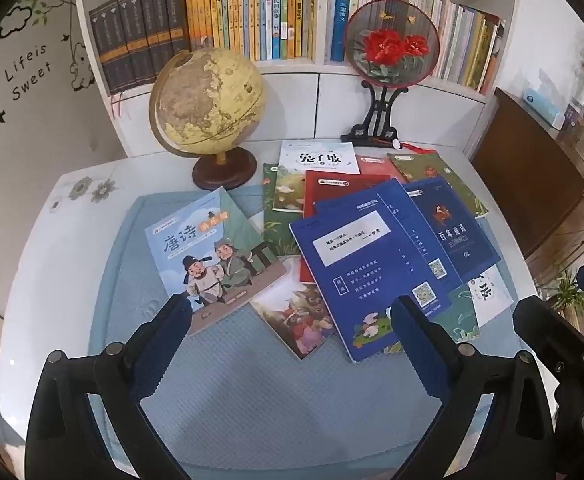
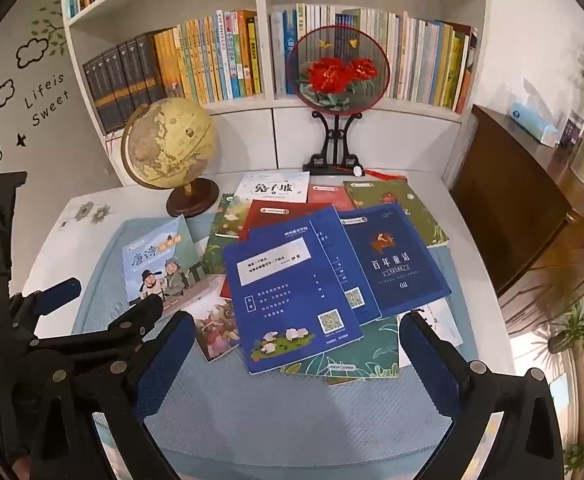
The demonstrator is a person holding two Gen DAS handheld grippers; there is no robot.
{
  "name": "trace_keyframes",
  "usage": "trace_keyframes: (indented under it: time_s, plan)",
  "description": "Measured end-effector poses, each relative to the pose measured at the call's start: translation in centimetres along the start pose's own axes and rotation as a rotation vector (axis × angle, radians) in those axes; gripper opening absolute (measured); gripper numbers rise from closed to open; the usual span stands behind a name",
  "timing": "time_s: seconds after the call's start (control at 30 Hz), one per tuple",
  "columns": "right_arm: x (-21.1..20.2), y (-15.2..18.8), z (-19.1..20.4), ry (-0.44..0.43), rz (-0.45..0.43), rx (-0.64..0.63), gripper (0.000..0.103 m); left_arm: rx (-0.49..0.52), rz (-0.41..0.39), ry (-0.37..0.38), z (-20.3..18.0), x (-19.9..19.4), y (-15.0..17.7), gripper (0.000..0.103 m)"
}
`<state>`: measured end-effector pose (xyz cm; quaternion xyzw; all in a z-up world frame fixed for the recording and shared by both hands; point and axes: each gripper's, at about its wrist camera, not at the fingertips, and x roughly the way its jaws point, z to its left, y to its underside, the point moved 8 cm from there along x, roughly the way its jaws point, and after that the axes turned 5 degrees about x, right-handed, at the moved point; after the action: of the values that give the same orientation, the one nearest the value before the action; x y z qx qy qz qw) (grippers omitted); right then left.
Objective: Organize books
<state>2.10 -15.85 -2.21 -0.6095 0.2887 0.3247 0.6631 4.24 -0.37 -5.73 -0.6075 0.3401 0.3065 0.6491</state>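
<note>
Several thin books lie scattered and overlapping on a light blue mat (image 1: 252, 392) on the white table. A light blue Tang poetry book (image 1: 208, 256) lies at the left, apart from the heap. A blue book with sheep (image 1: 367, 268) tops the pile; it also shows in the right wrist view (image 2: 292, 288). A dark blue book (image 2: 391, 264), red, green and white books lie around it. My left gripper (image 1: 292, 316) is open and empty, above the mat in front of the books. My right gripper (image 2: 297, 338) is open and empty, in front of the pile.
A globe (image 1: 208, 104) stands at the back left of the table and a round fan with red flowers on a black stand (image 1: 391, 44) at the back right. A full bookshelf (image 1: 252, 12) rises behind. A brown cabinet (image 2: 531, 208) stands to the right.
</note>
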Motion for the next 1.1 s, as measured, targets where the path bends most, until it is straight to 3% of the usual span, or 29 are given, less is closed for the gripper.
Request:
trace_keyframes:
  time_s: [1.1]
  plan:
    - [-0.2,0.4,-0.5,-0.009,-0.002,0.041,0.1,0.009,-0.049,-0.04,-0.4,-0.8,-0.2,0.1]
